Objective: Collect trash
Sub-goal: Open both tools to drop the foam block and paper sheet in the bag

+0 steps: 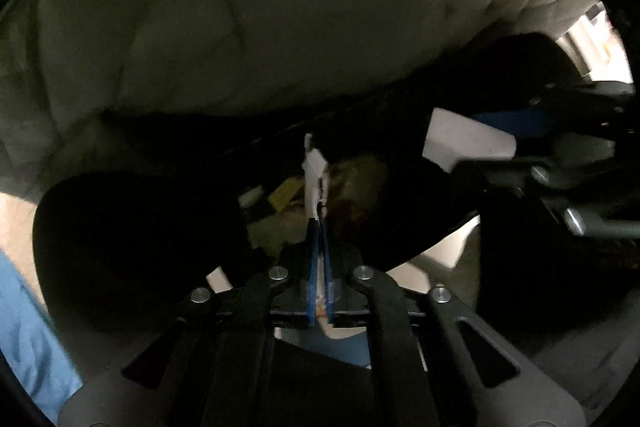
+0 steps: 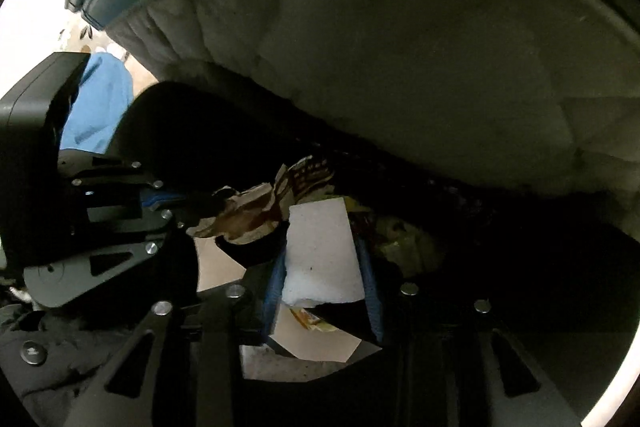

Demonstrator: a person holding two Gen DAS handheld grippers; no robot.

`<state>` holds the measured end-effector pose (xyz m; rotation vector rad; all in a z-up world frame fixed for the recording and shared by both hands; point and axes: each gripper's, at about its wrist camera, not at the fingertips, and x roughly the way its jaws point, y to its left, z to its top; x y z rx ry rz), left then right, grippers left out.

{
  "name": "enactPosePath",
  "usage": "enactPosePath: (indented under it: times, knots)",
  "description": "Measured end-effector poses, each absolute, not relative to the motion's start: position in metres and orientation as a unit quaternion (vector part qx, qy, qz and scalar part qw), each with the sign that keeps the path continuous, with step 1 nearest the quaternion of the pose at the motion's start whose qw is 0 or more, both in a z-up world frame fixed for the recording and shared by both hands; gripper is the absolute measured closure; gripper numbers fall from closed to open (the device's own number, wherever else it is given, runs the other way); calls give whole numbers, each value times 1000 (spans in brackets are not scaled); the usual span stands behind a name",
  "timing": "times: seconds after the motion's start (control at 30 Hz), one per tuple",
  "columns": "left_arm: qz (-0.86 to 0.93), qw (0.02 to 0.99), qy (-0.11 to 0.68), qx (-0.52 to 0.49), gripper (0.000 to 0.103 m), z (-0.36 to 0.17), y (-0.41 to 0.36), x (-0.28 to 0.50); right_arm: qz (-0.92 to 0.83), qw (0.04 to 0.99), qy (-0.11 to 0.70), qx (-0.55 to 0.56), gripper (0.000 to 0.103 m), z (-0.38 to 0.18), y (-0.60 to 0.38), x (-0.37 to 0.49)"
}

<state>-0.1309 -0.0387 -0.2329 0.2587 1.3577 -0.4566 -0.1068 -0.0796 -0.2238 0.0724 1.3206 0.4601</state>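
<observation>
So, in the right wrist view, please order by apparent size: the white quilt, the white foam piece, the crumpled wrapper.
1. White quilt, by far.
2. White foam piece, though nearness to the camera enlarges it.
3. Crumpled wrapper, similar, so unsure.

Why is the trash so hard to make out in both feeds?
Left wrist view: underexposed, the black bag swallows detail, the right gripper is motion-blurred. Right wrist view: dim too, window glare at the edges, only the white foam piece reads clearly.

Both grippers have black linkage arms, silver screws behind blue-padded fingers point(image 1: 325, 251); blue cloth beside, possibly clothing.
</observation>
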Motion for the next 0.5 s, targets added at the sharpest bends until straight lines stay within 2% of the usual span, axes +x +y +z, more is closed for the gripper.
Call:
enactPosePath:
  times: [0.03,0.07,0.1,0.5]
  knots:
    - [-198,748,621,126,64,-234,-39,-131,204,770,604,26,26,-223,-78,-108]
    - [-188,752,618,130,29,-234,-37,-133,206,772,601,25,26,-220,-77,-109]
    - [-180,761,609,131,19,-230,-36,-133,209,773,599,26,26,-220,-77,-111]
    - [-158,794,573,131,19,-200,-28,-146,213,794,568,26,24,-180,-103,-135]
